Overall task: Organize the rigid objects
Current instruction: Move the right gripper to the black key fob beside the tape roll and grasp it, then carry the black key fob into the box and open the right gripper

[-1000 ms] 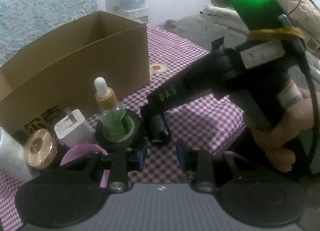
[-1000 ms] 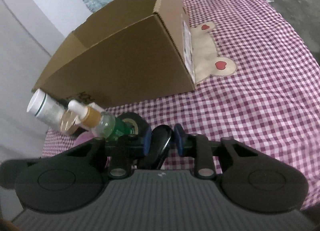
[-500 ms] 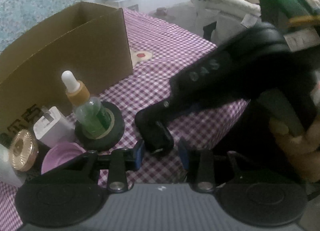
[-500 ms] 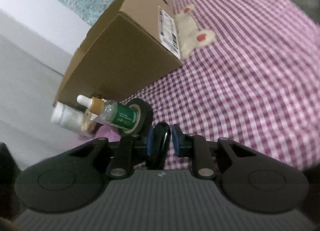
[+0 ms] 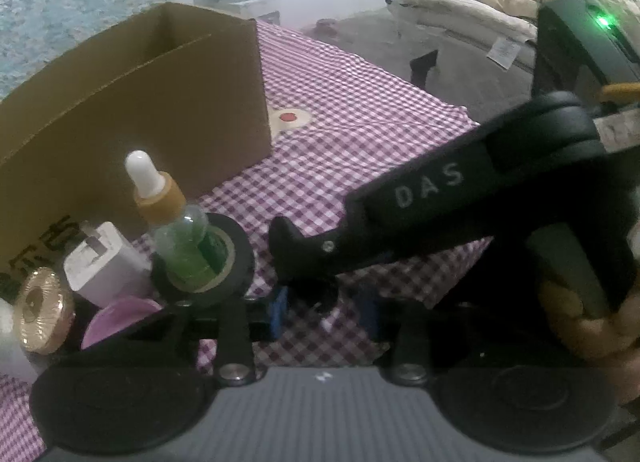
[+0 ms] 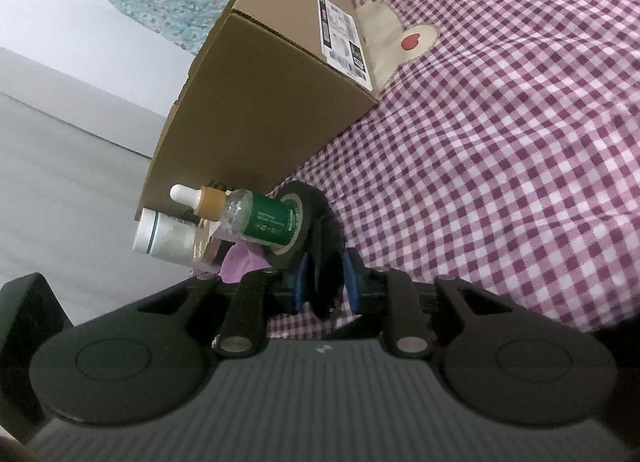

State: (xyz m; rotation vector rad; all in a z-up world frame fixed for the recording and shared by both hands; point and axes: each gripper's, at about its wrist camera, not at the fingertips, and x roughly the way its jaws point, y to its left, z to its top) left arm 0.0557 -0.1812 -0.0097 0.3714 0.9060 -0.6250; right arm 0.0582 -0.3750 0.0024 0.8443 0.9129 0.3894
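The right gripper [image 6: 323, 289] pinches a small black object [image 6: 325, 262] between its blue pads [image 6: 349, 277], just beside the black tape roll [image 6: 298, 217]; what the object is cannot be told. A green dropper bottle [image 6: 256, 217] with a white bulb and tan collar stands in the roll's hole; its green label carries print too small to read. Behind it stands an open cardboard box [image 6: 280, 101] with a barcoded shipping label [image 6: 340, 35] and dark printed characters low on its front, partly hidden. A white charger plug [image 5: 102, 266], a gold-topped jar [image 5: 42, 310], a white bottle [image 6: 160, 236] and a pink lid [image 5: 120, 320] cluster beside the roll on the checked purple tablecloth [image 6: 520, 141]. The left gripper [image 5: 323, 314] hovers low over the cloth, its blue pads spread and holding nothing. In the left view the right tool's body, marked "DAS", slants down from the upper right, gripped by a hand [image 5: 592, 330].
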